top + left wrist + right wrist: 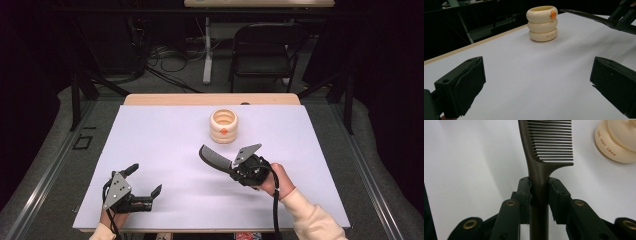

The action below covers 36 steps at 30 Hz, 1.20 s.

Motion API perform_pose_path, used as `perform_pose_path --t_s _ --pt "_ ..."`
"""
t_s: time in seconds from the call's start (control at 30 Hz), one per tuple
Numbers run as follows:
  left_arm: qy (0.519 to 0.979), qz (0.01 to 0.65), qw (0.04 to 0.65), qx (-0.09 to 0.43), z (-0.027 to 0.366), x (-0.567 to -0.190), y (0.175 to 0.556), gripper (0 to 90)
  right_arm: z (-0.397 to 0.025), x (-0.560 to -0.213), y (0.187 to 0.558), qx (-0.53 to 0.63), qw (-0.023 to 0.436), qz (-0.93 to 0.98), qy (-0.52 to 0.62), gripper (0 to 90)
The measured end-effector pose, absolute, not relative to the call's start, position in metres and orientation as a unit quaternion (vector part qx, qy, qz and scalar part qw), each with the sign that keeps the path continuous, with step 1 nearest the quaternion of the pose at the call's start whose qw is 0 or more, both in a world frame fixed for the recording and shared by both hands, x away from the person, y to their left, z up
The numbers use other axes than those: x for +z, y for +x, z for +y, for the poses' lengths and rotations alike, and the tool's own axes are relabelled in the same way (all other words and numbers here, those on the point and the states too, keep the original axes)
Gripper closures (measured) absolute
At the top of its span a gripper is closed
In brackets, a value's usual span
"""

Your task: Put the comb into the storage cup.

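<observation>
White bench (165, 150) in a dark room, chair (262, 52) beyond; my left gripper (145, 182) fingers apart, right gripper (235, 167) fingers clamped on a comb (215, 157).

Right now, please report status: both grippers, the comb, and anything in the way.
Left gripper open, low over the table. Right gripper shut on comb handle. Cream ringed holder upright beyond comb; nothing between them.

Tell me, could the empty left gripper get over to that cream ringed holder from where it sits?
Probably yes. The left gripper is open and holds nothing, and bare white table lies between it and the holder. The comb in the right gripper sits off to the side.
</observation>
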<state>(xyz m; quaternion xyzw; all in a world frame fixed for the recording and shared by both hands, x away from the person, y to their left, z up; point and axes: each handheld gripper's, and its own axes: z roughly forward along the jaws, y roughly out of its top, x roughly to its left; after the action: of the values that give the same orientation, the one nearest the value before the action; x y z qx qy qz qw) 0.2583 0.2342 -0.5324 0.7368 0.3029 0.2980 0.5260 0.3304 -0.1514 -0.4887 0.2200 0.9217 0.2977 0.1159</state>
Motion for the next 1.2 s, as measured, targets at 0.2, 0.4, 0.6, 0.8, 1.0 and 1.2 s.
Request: perform_pose_path --t_s 0.2,0.4,0.6,0.8,1.0,1.2 --pt "0.737 0.303 0.526 0.298 0.234 -0.532 0.258 0.0 -0.154 -0.488 0.330 0.302 0.118 0.918 0.227 72.1" --pt "0.737 0.303 0.526 0.298 0.234 -0.532 0.258 0.0 -0.157 -0.487 0.331 0.306 0.121 0.916 0.227 72.2" --pt "0.736 0.303 0.527 0.298 0.234 -0.533 0.258 0.0 -0.160 -0.485 0.331 0.310 0.124 0.913 0.233 72.1" --pt "0.736 0.303 0.526 0.298 0.234 -0.533 0.258 0.0 -0.163 -0.484 0.332 0.312 0.126 0.911 0.238 72.2" --pt "0.736 0.304 0.526 0.297 0.234 -0.533 0.258 0.0 -0.166 -0.483 0.333 0.314 0.129 0.909 0.241 72.2" --pt "0.736 0.304 0.526 0.298 0.234 -0.533 0.259 0.0 -0.168 -0.482 0.333 0.315 0.131 0.907 0.245 72.2"
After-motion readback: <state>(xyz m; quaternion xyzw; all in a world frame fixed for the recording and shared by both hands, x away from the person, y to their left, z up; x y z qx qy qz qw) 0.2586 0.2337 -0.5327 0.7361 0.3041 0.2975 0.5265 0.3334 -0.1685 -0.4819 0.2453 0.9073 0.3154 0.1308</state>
